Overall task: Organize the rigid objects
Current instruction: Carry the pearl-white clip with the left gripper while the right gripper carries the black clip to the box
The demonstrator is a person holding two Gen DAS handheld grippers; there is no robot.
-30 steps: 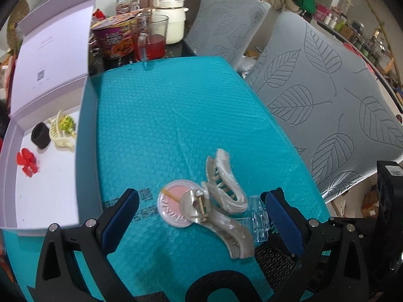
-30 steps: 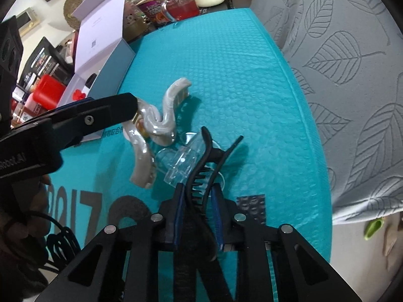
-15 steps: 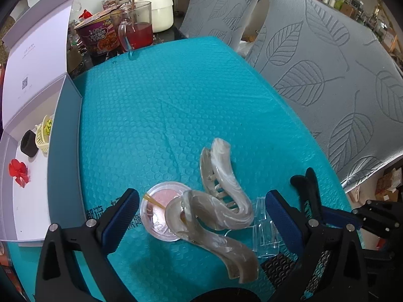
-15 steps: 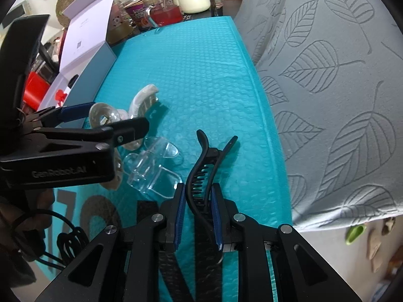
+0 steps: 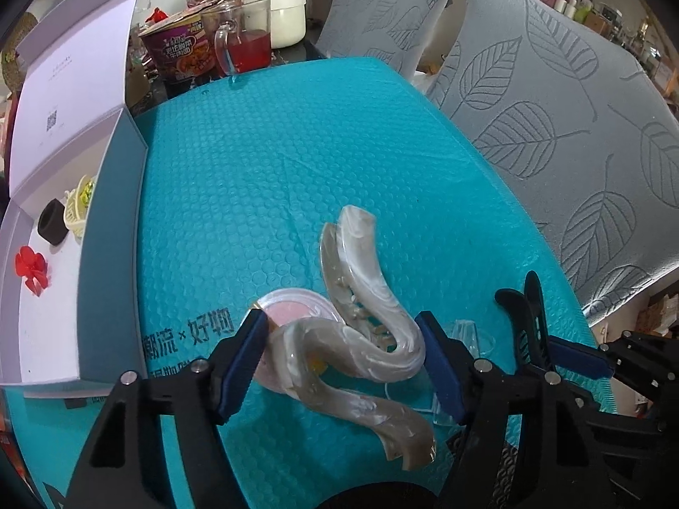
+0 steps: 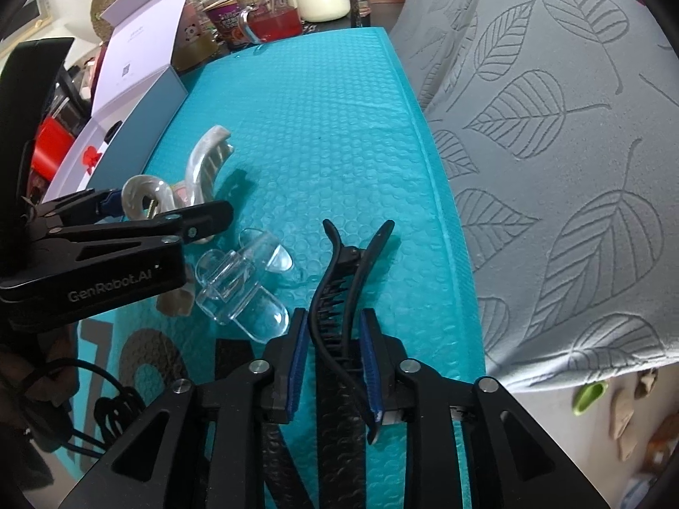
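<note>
A pearl-white wavy hair claw [image 5: 373,339] lies on the teal bubble mat [image 5: 276,148], partly over a round pink compact [image 5: 293,309]. My left gripper [image 5: 339,326] straddles the claw; its jaws are closing and both blue pads touch the claw's sides. From the right wrist view the left gripper [image 6: 165,208] reaches in from the left over the pearl claw [image 6: 203,161]. My right gripper [image 6: 334,318] has a black toothed hair clip [image 6: 339,280] between its pads; the jaws are opening and small gaps show on both sides. A clear plastic clip [image 6: 246,280] lies between the two grippers.
An open lilac box [image 5: 110,254] at the left holds a red flower clip [image 5: 29,267], a black ring [image 5: 53,222] and a yellow clip [image 5: 78,208]. A mug of red drink [image 5: 246,42] and a noodle cup [image 5: 178,51] stand behind the mat. Grey leaf-pattern cushions [image 5: 551,127] line the right.
The left gripper came down over the pearl claw and its jaws narrowed from wide apart to touching it. The right gripper's pads parted slightly from the black clip.
</note>
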